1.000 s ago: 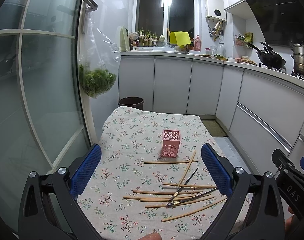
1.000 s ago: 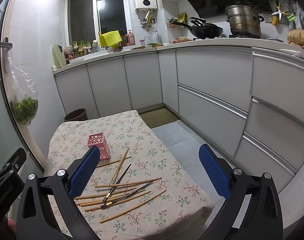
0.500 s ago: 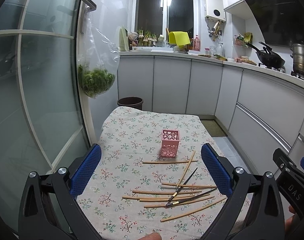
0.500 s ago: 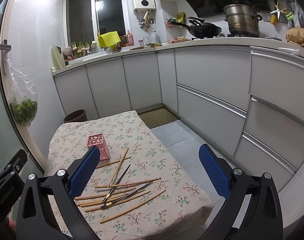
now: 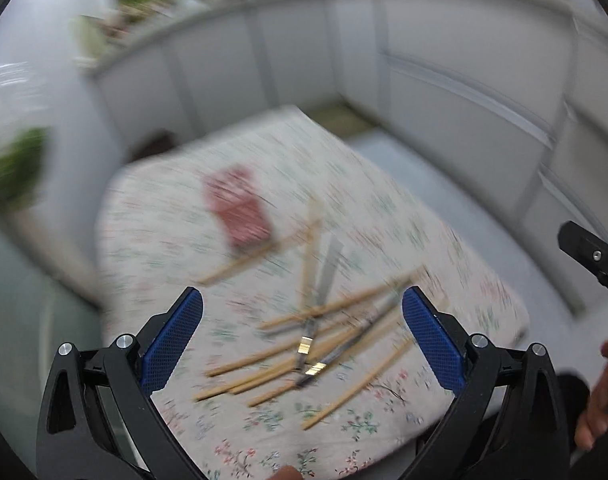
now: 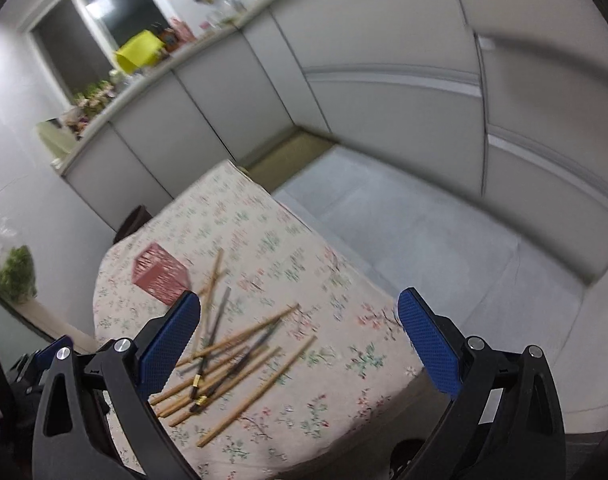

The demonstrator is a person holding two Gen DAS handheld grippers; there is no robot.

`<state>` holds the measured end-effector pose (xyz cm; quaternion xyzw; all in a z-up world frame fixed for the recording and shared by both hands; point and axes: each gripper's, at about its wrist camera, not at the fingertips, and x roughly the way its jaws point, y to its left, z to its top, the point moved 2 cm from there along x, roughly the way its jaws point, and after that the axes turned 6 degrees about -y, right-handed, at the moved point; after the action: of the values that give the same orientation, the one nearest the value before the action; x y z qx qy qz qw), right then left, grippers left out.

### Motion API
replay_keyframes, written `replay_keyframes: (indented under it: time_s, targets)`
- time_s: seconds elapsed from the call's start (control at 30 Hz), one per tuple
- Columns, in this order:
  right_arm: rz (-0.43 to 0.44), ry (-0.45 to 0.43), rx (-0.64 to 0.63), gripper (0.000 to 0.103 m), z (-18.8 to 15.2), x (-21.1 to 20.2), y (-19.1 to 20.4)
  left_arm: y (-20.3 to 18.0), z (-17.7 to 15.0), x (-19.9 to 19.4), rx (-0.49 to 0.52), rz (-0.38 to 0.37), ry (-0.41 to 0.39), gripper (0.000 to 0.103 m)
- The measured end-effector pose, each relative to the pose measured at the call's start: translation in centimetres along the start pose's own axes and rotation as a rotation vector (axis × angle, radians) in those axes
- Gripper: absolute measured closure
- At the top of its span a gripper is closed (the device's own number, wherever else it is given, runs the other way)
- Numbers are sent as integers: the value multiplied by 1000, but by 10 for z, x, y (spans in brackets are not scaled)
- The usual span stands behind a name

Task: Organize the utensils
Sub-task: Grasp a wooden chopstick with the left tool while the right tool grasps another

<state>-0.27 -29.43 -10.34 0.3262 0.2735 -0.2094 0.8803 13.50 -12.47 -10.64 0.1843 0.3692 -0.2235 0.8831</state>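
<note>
Nothing is sorted yet, as far as these views are showing. The chopsticks (image 6: 240, 354) are all lying loose in a crossed heap on the surface (image 6: 343, 344), most of them pale wood, with two dark ones carrying gold bands mixed in among them. The holder (image 6: 160, 278), a pink openwork box, is standing at about 11 o'clock from the heap, just beyond its far ends, and nothing is showing above its rim; the left view is too blurred to confirm what is inside. The left gripper (image 5: 302, 338) is hanging over the heap with its jaws spread wide and gripping nothing. The right gripper (image 6: 300, 340) is likewise open and empty, hovering above the near edge of the surface with the heap toward its 9 o'clock finger. So the whole job appears to be waiting: each chopstick needs picking up and standing in the holder, and the first grasp is not yet made.
</note>
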Motion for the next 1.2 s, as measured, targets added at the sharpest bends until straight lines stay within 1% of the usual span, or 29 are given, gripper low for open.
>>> replay_keyframes:
  time_s: [0.03,0.07,0.13,0.17,0.23,0.27,0.3,0.33,0.37,0.4,0.43,0.5,0.53,0.57,0.63,0.67,0.73,0.8,0.9,0.97,1.03,1.1,1.17,1.2]
  targets:
    - [-11,40,37,7,-4,16,-13,-4,6,20,27,-44,54,7]
    - [-21,75,72,7,-8,32,-25,-8,10,34,44,-75,85,7]
    - [-36,131,116,7,-18,56,-41,-18,23,74,91,-171,187,7]
    - [-42,156,127,7,-22,69,-47,-24,27,88,102,-206,214,7]
    - [-54,176,121,7,-29,86,-54,-37,39,120,112,-280,277,7]
    - [-62,183,115,7,-31,93,-57,-40,44,129,114,-298,295,7]
    - [-71,210,121,7,-34,102,-60,-44,51,142,123,-312,314,7]
    - [-57,236,144,7,-35,108,-63,-46,58,156,142,-311,332,7]
    - [-24,270,183,7,-36,116,-66,-48,64,167,156,-299,348,7]
    - [-12,289,204,7,-36,119,-69,-47,69,180,167,-277,364,7]
    - [-9,307,222,7,-37,123,-72,-42,76,199,169,-238,393,7]
    - [-1,334,254,7,-38,128,-75,-33,86,223,131,-218,433,11]
    - [6,342,266,7,-38,129,-76,-29,89,235,102,-218,449,19]
    - [10,338,265,7,-37,129,-76,-22,91,247,84,-211,473,32]
    - [16,342,260,7,-35,131,-75,-17,93,265,68,-192,510,43]
    - [18,348,259,7,-35,132,-74,-14,93,274,64,-183,529,45]
    - [20,349,254,7,-34,132,-73,-10,97,282,47,-173,517,48]
    - [20,351,249,7,-33,134,-72,-5,101,286,29,-151,504,48]
    - [21,352,242,7,-32,135,-71,0,104,290,36,-93,490,48]
    - [22,355,233,7,-31,136,-70,4,103,294,30,-65,501,53]
    - [21,357,227,7,-31,135,-70,12,101,300,-17,-72,520,55]
    - [23,360,228,7,-31,135,-70,20,100,296,-74,-105,522,58]
    - [24,365,229,7,-31,135,-70,24,99,291,-107,-137,521,72]
    - [22,366,229,7,-31,134,-70,23,97,287,-104,-148,518,77]
